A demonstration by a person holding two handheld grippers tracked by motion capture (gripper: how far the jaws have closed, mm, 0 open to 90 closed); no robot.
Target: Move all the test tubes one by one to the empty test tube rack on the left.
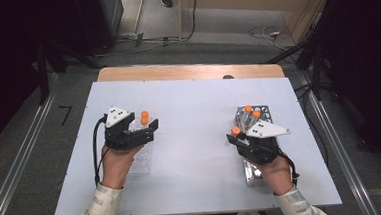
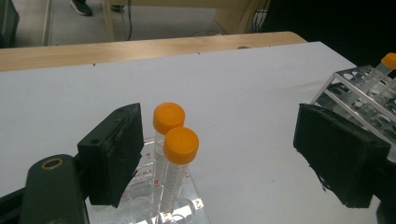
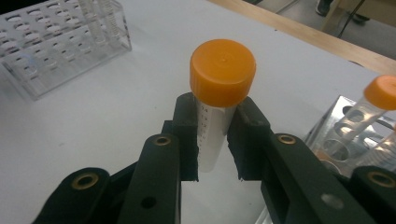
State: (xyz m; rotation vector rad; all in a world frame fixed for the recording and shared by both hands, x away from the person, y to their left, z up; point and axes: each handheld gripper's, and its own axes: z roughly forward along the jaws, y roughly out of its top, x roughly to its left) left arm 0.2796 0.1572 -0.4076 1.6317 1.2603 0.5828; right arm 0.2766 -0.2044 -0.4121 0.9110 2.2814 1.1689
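Note:
My right gripper (image 3: 212, 126) is shut on a clear tube with an orange cap (image 3: 222, 72), held upright above the white table just left of the metal wire rack (image 1: 261, 114). From above, that tube's cap (image 1: 235, 131) shows at the right gripper (image 1: 236, 137). My left gripper (image 2: 219, 140) is wide open over the clear acrylic rack (image 2: 140, 186). Two orange-capped tubes (image 2: 181, 144) stand in that rack between the jaws, nearer the left jaw and touching neither. In the high view the left gripper (image 1: 147, 127) sits beside those two tubes (image 1: 144, 115).
The metal rack (image 3: 343, 140) holds two more orange-capped tubes (image 1: 252, 111), leaning. The clear rack (image 3: 56, 42) has several free holes. A white sheet (image 1: 194, 112) covers the table, with a wooden strip (image 1: 186, 71) at the far edge. Cables lie on the floor beyond.

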